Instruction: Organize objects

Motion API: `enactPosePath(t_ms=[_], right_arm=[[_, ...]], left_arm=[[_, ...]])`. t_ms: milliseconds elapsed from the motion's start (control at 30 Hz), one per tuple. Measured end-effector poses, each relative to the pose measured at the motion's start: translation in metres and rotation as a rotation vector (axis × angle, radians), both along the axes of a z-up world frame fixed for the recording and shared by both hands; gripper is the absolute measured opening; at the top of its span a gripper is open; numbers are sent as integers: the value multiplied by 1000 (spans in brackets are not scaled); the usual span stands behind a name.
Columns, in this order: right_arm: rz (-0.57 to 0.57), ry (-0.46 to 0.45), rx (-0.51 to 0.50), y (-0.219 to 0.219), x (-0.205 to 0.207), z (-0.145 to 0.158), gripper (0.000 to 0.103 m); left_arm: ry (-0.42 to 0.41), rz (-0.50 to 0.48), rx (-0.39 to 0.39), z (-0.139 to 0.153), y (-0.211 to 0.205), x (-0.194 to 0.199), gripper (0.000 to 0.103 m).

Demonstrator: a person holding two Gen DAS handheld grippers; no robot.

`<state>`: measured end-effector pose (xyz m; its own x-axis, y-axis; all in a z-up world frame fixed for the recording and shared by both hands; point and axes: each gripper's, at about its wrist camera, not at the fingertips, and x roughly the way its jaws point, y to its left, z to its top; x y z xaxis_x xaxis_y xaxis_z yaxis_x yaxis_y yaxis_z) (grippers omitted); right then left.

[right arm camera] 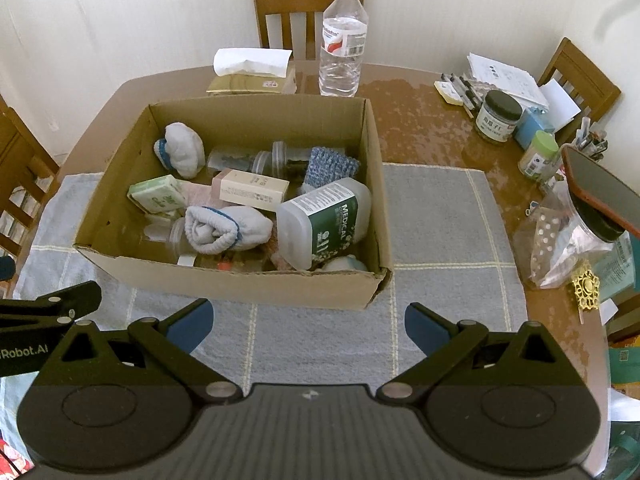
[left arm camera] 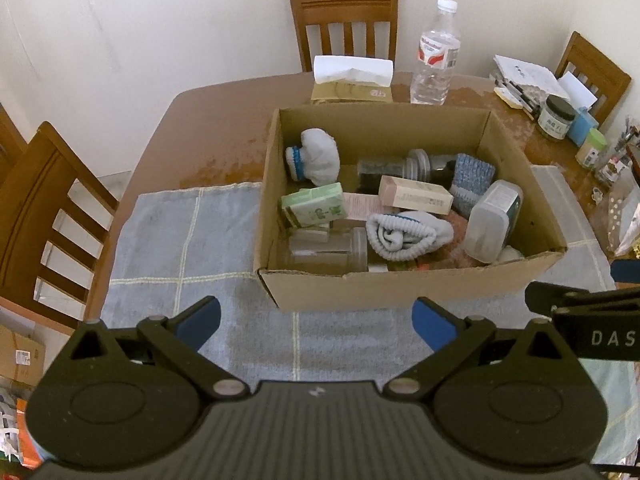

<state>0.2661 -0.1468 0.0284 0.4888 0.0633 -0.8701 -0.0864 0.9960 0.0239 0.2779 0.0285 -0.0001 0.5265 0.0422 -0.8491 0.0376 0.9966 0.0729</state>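
We saw a brown wooden table [right arm camera: 420, 112] bearing a grey checked cloth [right arm camera: 440, 216], with an open cardboard box [right arm camera: 240, 280] on it; a clear plastic water bottle [right arm camera: 342, 40] stood behind.

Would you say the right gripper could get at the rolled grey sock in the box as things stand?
Probably yes: the right gripper is open, the cardboard box has no lid, and the rolled grey sock lies on top.

We cannot read the small print on the beige carton [right arm camera: 253, 191] in the cardboard box [right arm camera: 224, 284]. The clear jar [left arm camera: 326, 249] lies half behind the box's near wall, and the phone [right arm camera: 604, 196] is cut off by the right wrist view's edge.
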Motion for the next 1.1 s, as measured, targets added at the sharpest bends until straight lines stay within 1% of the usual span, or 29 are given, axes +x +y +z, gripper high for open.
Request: enactPosePath(t_ms=[1100], right_arm=[[4, 1, 6, 6, 5, 2, 103]], left_arm=[[12, -5, 6, -1, 3, 4, 101]])
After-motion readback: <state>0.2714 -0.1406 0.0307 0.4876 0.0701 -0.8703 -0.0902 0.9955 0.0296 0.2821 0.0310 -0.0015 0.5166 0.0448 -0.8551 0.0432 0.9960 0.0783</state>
